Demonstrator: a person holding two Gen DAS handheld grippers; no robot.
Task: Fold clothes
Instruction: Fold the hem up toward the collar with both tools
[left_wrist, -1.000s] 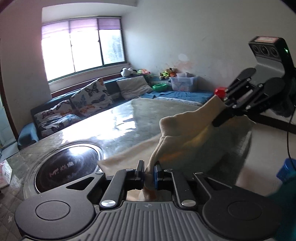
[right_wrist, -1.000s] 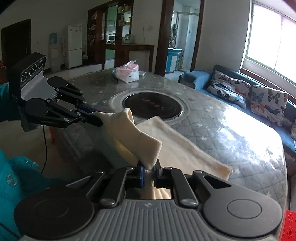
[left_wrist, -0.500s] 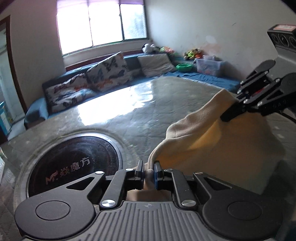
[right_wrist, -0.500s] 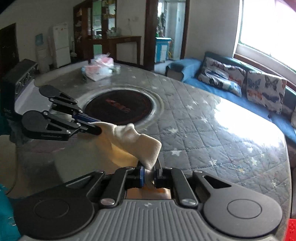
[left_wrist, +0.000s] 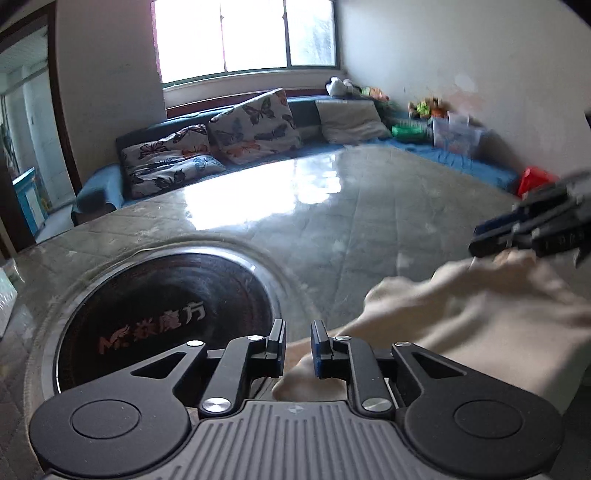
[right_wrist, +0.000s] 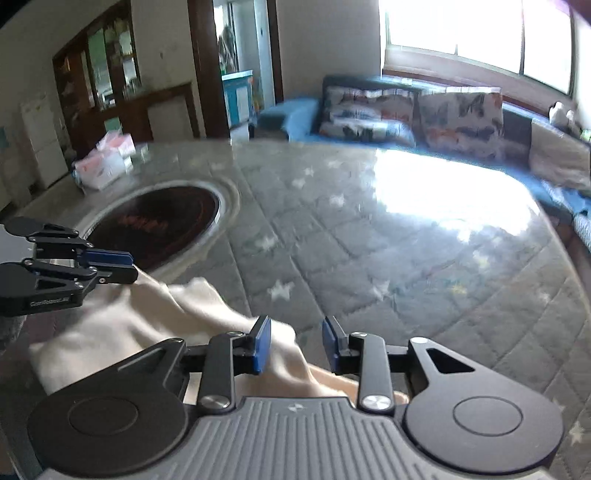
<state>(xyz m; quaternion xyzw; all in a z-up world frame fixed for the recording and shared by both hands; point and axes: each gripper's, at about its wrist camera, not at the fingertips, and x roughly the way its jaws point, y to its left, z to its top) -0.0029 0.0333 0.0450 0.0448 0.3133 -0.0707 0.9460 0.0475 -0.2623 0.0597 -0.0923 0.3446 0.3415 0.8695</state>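
A cream garment (left_wrist: 480, 321) lies folded over on the quilted table (left_wrist: 332, 221); it also shows in the right wrist view (right_wrist: 147, 325). My left gripper (left_wrist: 297, 347) is open just above the garment's near-left edge, with cloth below the gap. It also shows in the right wrist view (right_wrist: 122, 266), right above the cloth. My right gripper (right_wrist: 295, 345) is open over the garment's other end; it shows blurred in the left wrist view (left_wrist: 476, 240), just above the cloth.
A round black cooktop (left_wrist: 159, 317) is set into the table left of the garment. A tissue pack (right_wrist: 107, 162) lies at the table's far edge. A blue sofa with butterfly cushions (left_wrist: 221, 144) and a toy-strewn bench run behind the table.
Both grippers lowered the garment's lifted edge forward onto the table and opened, letting go of the cloth. The garment now lies flat instead of hanging between the grippers.
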